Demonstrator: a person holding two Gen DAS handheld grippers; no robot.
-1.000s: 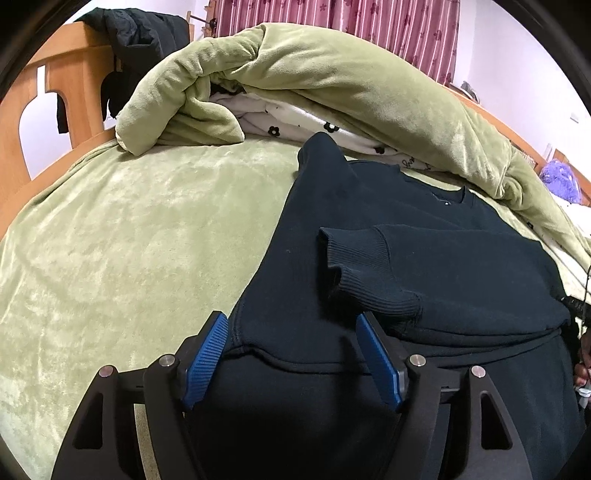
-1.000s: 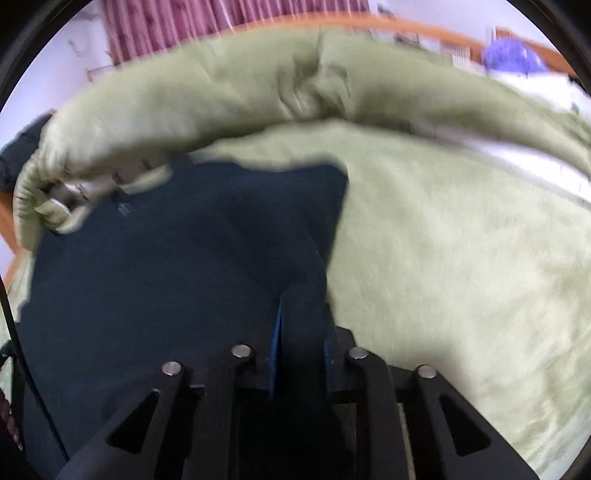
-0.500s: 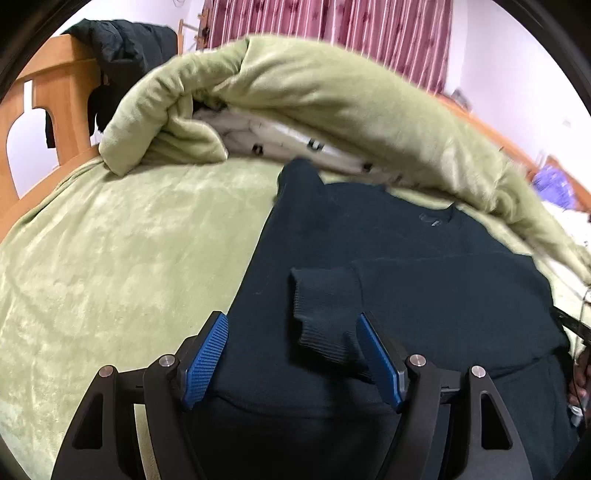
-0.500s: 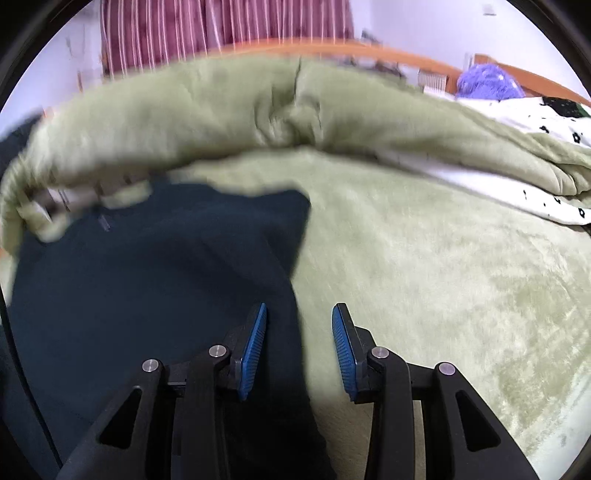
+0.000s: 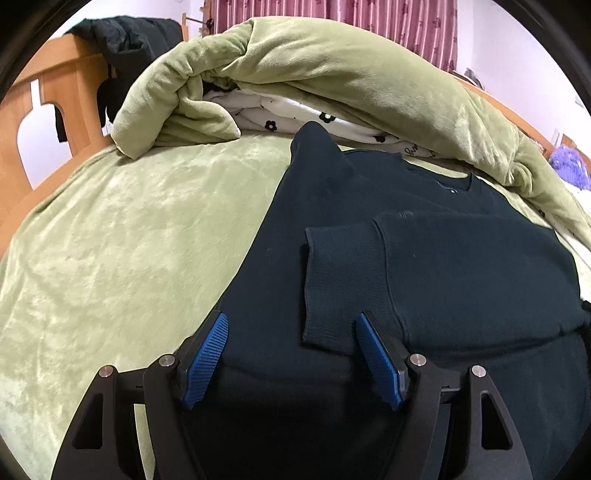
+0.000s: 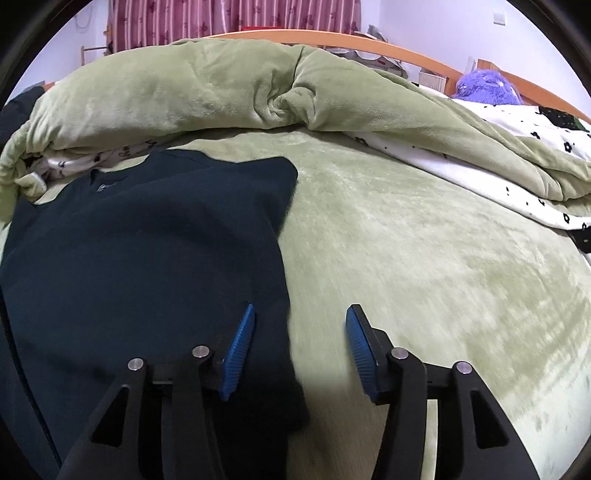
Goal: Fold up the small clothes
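Grippers in the foreground, both mine, over the dark sweater [image 5: 424, 266] spread on the bed [image 5: 110, 240]. My right gripper [image 6: 300, 321] was clamped on the sweater's edge a second ago; its jaws are now opening, the blue pads clear of the cloth, with only the garment's right edge lying beneath the gap and green bed cover under the other half. It has also drawn back a little, so more of the cover shows to its right. My left gripper [image 5: 291, 328] holds its jaws wide apart exactly as before, gripping nothing; it hovers over the hem region, its right pad just beside the ribbed cuff [image 5: 340, 284].

Middle ground: the sleeve is folded across the sweater's chest, and the cuff, rumpled and raised a second ago, now lies flat. The collar [image 5: 454, 184] points away from me.

Far ground: a rolled green duvet [image 5: 332, 85] with white flowered lining [image 5: 295, 118] runs along the sweater's far edge, touching its shoulder and crowding the space behind it. Beyond stand the wooden bed frame [image 5: 55, 96] with a black garment [image 5: 129, 40] draped over it, striped pink curtains [image 5: 332, 18], and a purple plush toy [image 6: 484, 86].
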